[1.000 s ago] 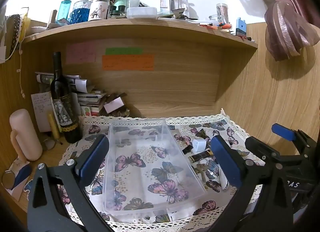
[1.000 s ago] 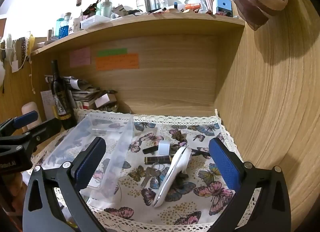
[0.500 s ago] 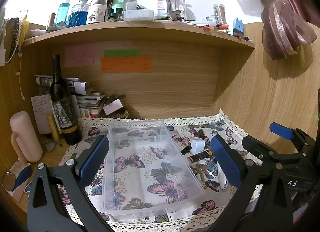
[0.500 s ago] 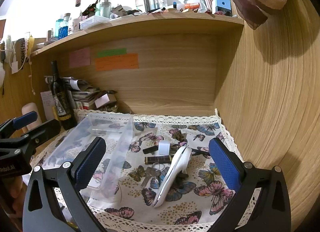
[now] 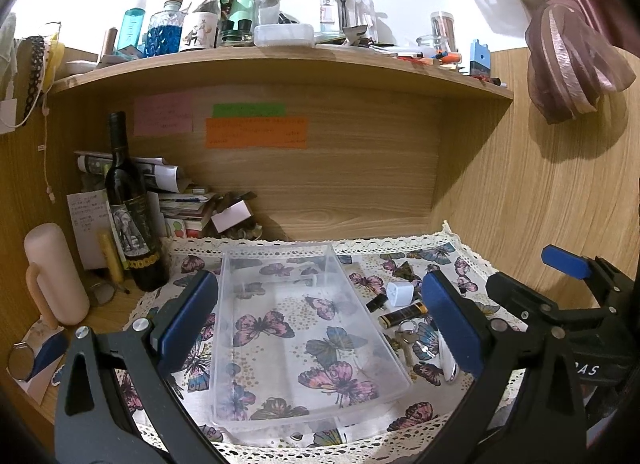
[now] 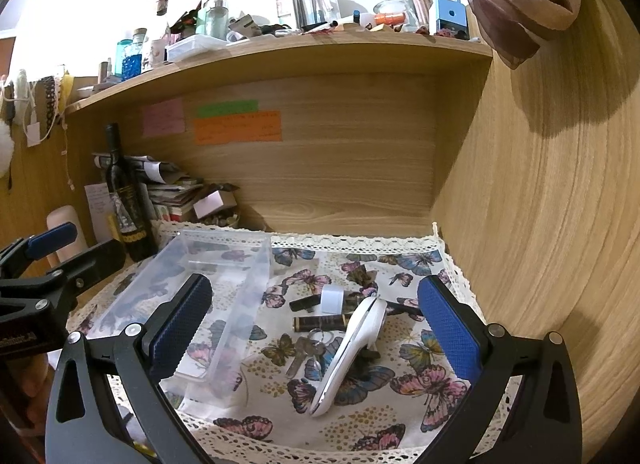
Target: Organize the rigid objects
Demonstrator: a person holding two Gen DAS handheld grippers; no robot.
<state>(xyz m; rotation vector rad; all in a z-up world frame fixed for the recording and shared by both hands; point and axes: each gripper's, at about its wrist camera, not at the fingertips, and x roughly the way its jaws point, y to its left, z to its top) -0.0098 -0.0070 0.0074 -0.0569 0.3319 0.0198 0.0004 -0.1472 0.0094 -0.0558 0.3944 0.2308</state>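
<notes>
Since a second ago nothing has shifted. Your left gripper (image 5: 320, 324) and right gripper (image 6: 316, 320) both hover spread and empty. The clear tray (image 5: 244, 384) sits lower centre, unfilled; keys (image 6: 306, 348) and white remote (image 6: 352, 348) lie beside it, unsorted.

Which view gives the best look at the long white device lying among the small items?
The right wrist view: the white device lies in full between the open fingers, beside the keys. The left wrist view shows only a sliver behind a finger pad.
</notes>
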